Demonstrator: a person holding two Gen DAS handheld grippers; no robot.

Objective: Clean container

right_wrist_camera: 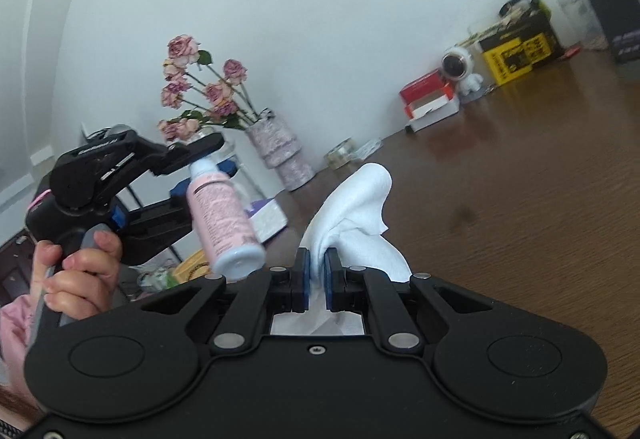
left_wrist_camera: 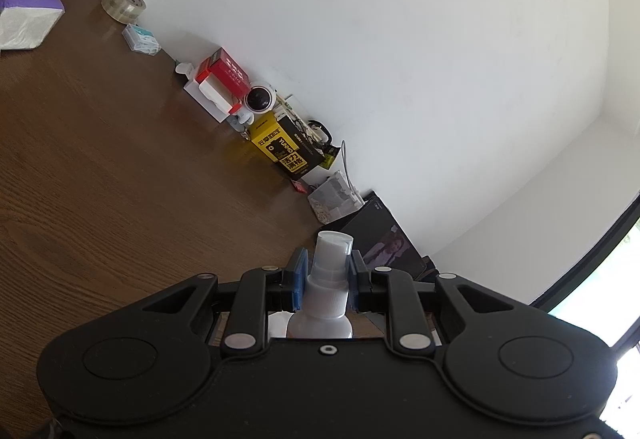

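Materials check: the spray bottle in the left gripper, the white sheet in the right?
Pink-labelled white spray bottle: likely plastic, smooth and slightly glossy, with a ribbed collar. Crumpled white sheet: probably tissue or a non-woven wipe, matte, with soft folds.

The bench (right_wrist_camera: 520, 199) lies open toward three o'clock of the right tongs (right_wrist_camera: 316, 271), while boxes (right_wrist_camera: 430, 101), tape roll (right_wrist_camera: 340, 154) and vase (right_wrist_camera: 280, 151) crowd the wall edge from eleven to one o'clock.

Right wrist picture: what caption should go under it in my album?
The right hand-held gripper pinches a white tissue while the left hand-held gripper holds a pink spray bottle.
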